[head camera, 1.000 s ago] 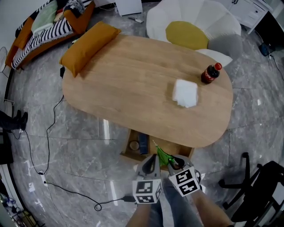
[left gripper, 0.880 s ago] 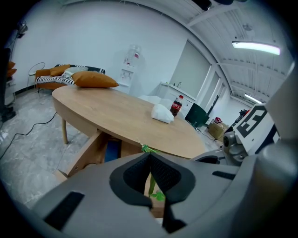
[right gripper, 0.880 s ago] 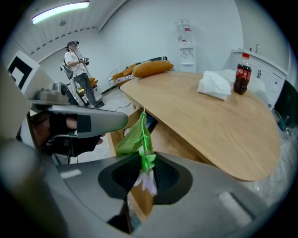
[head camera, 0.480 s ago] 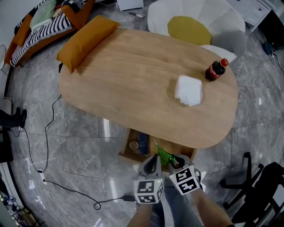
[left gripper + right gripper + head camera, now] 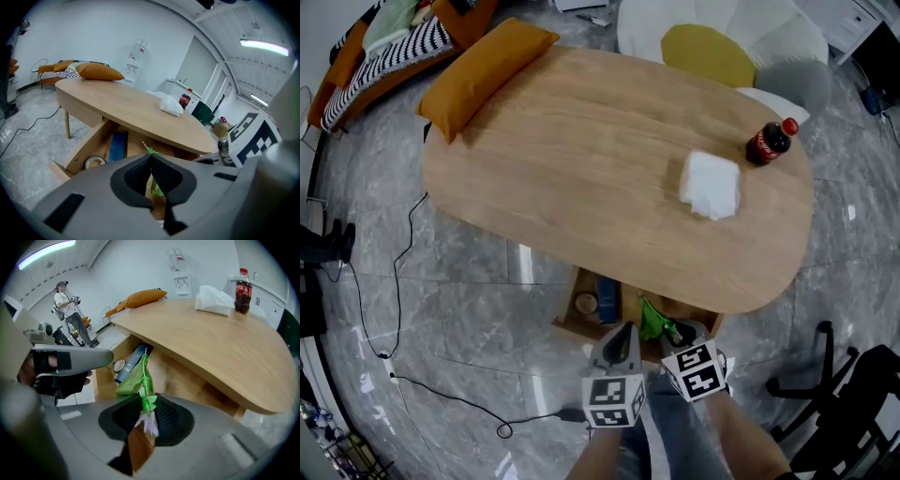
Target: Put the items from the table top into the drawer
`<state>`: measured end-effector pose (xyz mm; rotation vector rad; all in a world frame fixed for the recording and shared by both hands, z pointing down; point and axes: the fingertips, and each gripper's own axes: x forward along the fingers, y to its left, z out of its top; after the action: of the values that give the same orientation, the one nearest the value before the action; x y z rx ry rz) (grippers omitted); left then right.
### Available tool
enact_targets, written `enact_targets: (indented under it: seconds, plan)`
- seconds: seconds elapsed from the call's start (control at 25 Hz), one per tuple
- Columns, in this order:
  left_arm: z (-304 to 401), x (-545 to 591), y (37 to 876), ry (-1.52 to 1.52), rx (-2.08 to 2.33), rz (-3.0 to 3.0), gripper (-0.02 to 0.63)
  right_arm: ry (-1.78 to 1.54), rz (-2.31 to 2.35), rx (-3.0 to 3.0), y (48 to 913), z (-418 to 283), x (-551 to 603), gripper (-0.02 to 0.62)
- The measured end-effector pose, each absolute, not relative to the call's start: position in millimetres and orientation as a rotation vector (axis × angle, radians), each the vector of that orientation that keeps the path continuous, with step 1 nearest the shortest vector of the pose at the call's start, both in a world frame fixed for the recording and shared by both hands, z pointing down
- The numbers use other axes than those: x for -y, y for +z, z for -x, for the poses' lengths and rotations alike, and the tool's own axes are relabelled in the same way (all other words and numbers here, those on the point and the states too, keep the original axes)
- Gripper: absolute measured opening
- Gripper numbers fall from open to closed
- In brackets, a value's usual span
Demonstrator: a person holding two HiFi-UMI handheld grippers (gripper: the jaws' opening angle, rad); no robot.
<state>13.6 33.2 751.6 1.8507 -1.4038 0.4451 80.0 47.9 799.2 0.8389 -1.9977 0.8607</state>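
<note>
An artificial flower with a green stem, leaves and white petals is clamped in my right gripper, petals toward the camera and stem pointing into the open wooden drawer. From above, the flower hangs over the drawer's front part, with my right gripper just below it. Beside it my left gripper has its jaws together with nothing in them. A tape roll and a blue flat item lie in the drawer. A cola bottle and a white tissue pack rest on the table.
An orange pillow lies on the table's far left end. A black chair stands at the right, and a cable runs over the floor at the left. A white seat with a yellow cushion sits beyond the table. A person stands far back.
Both grippers have sunk a little toward the drawer, and the flower now hangs lower over its front. The table's items have not moved.
</note>
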Motion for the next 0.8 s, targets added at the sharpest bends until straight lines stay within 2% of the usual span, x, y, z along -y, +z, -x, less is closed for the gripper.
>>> enact_targets:
  seconds: [0.8]
  plan:
    - [-10.2, -21.7, 764.3, 0.443, 1.384, -1.836, 0.011, 0.912, -0.785, 1.903, 836.0, -72.7, -51.4, 0.091]
